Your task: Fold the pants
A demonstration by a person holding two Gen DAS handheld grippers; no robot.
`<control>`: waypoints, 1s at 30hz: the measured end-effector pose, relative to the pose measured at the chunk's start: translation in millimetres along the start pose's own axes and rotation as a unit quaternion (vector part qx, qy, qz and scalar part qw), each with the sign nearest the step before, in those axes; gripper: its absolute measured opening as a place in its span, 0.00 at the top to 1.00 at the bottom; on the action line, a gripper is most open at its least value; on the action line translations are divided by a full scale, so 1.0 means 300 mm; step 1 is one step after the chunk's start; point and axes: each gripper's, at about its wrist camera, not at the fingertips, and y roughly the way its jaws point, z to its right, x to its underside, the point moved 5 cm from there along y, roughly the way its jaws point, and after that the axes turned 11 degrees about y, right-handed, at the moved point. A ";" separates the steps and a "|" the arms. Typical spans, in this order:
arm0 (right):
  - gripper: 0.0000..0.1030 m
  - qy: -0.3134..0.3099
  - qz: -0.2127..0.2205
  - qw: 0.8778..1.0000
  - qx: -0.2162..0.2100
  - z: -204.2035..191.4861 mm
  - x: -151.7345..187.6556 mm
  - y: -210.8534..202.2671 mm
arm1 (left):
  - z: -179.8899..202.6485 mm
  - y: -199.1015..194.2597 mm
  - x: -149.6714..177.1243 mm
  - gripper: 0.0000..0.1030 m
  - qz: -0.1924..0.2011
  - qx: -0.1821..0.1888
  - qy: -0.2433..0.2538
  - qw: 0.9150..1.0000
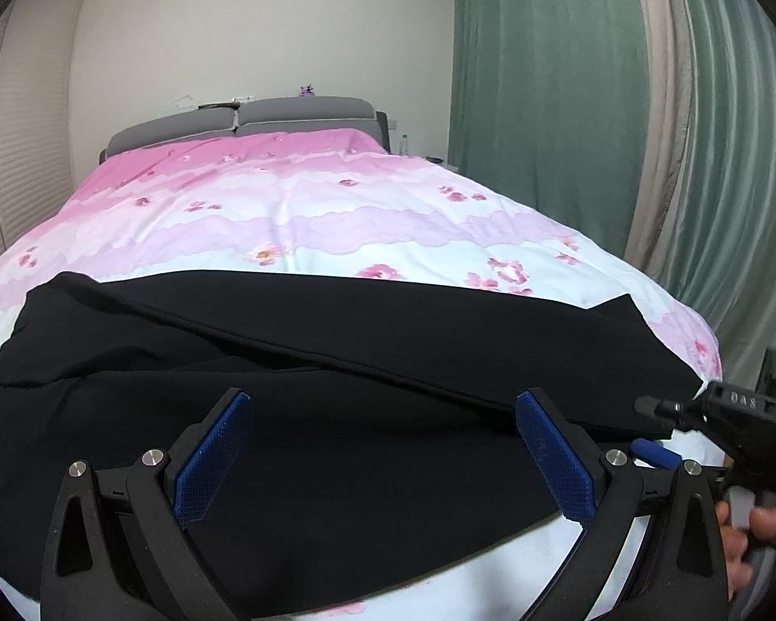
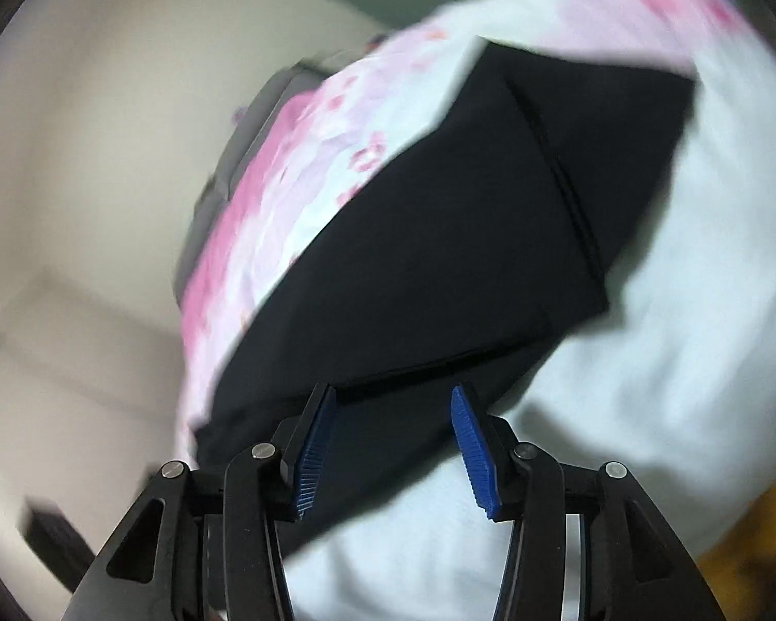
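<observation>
Nearest the left wrist camera, the left claw (image 1: 383, 453) is hanging released, its two blue ribbed pads (image 1: 213, 458) standing wide apart above the black fabric pants (image 1: 284, 362) with nothing pinched between them. Those pants are lying flat across the near end of the bed, stretching from its left edge to its right, one long folded layer running slantwise over the rest. Beneath them, the pink and white flowered bedspread (image 1: 295, 207) is reaching back to the grey padded headboard (image 1: 284, 114). Green pleated curtains (image 1: 543, 103) are hanging to the right. At the far right edge, the right claw (image 1: 662, 432) is poking in beside a hand (image 1: 750, 533) gripping its handle. In the blurred right wrist view, the right claw (image 2: 393, 445) is standing partly released, pads apart over a corner of the pants (image 2: 439, 238), not pressing on the cloth.
</observation>
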 end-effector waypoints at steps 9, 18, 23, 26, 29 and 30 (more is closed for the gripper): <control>0.87 0.133 0.040 0.989 -0.047 0.110 -0.023 0.099 | 0.023 0.005 -0.001 0.00 -0.003 0.004 0.005 1.000; 0.96 -0.014 0.078 0.996 -0.045 -0.179 -0.232 0.015 | 0.097 0.027 -0.089 0.00 0.006 0.022 -0.001 1.000; 0.96 -0.105 0.098 0.986 -0.082 -0.492 -0.428 -0.049 | 0.137 0.020 -0.160 0.00 0.020 0.032 -0.011 0.999; 0.97 -0.147 0.098 0.980 -0.089 -0.536 -0.442 -0.121 | 0.163 0.015 -0.178 0.00 0.027 0.040 -0.011 0.999; 0.96 -0.149 0.073 0.983 -0.072 -0.439 -0.420 -0.138 | 0.193 0.023 -0.172 0.00 0.027 0.046 -0.003 0.999; 0.96 -0.140 0.061 0.986 -0.060 -0.378 -0.410 -0.125 | 0.211 0.031 -0.161 0.00 0.023 0.049 0.003 0.999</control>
